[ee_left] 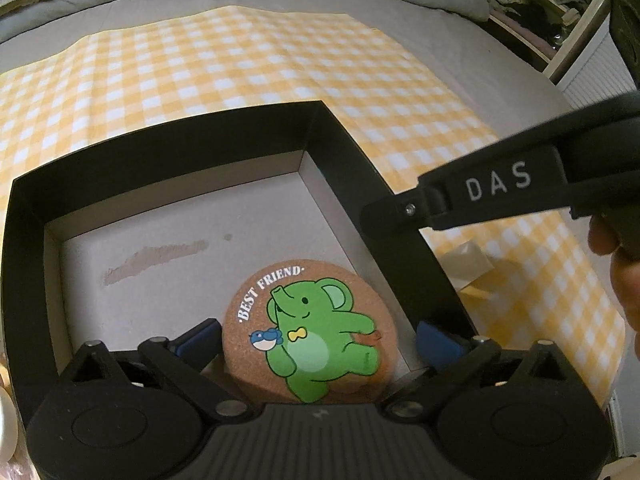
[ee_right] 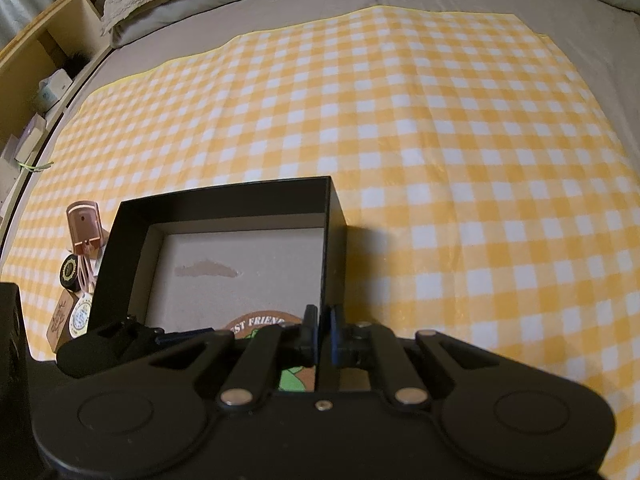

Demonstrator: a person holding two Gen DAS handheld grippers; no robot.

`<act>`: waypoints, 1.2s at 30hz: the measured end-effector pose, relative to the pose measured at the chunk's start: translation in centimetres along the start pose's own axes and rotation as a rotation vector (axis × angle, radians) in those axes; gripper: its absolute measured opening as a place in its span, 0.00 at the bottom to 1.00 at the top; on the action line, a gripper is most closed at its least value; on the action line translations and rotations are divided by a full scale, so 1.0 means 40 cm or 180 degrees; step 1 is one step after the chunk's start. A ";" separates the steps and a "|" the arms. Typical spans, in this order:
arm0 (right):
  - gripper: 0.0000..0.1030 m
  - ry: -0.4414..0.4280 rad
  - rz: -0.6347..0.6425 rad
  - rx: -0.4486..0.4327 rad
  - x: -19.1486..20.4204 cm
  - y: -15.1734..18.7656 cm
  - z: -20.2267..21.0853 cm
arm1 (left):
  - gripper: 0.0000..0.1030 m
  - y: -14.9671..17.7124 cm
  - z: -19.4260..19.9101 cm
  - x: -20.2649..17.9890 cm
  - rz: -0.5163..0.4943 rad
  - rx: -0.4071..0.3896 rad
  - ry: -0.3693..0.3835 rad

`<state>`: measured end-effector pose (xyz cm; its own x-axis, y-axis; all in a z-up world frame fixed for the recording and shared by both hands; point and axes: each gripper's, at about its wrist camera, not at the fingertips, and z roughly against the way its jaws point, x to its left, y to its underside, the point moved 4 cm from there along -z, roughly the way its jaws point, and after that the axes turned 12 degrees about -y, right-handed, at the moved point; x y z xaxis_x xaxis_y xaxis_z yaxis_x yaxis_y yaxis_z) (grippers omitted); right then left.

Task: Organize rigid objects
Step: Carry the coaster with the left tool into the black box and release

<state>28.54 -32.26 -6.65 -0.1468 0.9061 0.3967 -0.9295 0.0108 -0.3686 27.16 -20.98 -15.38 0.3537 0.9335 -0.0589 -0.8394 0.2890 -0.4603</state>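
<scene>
A black open box (ee_left: 336, 136) with a grey floor sits on a yellow checked cloth. A round cork coaster (ee_left: 310, 332) with a green elephant and "BEST FRIEND" lies inside it near the right wall. My left gripper (ee_left: 316, 334) is open, its blue-padded fingers on either side of the coaster. My right gripper (ee_right: 324, 330) is shut on the box's right wall (ee_right: 330, 240); it shows from the side in the left wrist view (ee_left: 384, 212). The coaster's top edge (ee_right: 260, 322) peeks above the right gripper.
Left of the box lie a rose-gold eyelash curler (ee_right: 84, 228), a small black round tin (ee_right: 71, 272), and a wooden block with a round white item (ee_right: 68, 316). A crumpled clear wrapper (ee_left: 468, 264) lies right of the box. The cloth covers a grey bed with pillows behind.
</scene>
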 end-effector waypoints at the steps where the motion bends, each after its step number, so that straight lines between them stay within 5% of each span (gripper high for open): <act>1: 0.07 -0.0002 -0.0007 -0.0002 0.002 0.000 -0.001 | 1.00 -0.001 0.002 0.001 -0.0008 -0.0006 0.0007; 12: 0.06 0.0051 0.0064 0.0021 0.005 -0.005 -0.001 | 1.00 0.003 0.060 0.000 -0.0017 -0.0153 0.0093; 22: 0.06 0.0173 0.0180 0.0041 0.031 -0.008 -0.014 | 1.00 0.010 0.178 -0.031 -0.0310 -0.0565 0.0101; 36: 0.05 0.0254 0.0117 -0.0092 0.040 -0.035 -0.029 | 1.00 0.058 0.360 0.069 -0.0197 -0.1085 -0.0182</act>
<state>29.99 -30.35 -6.48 -0.1522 0.9370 0.3145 -0.9137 -0.0121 -0.4062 20.26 -14.68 -3.85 0.3677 0.9296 0.0236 -0.6277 0.2668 -0.7313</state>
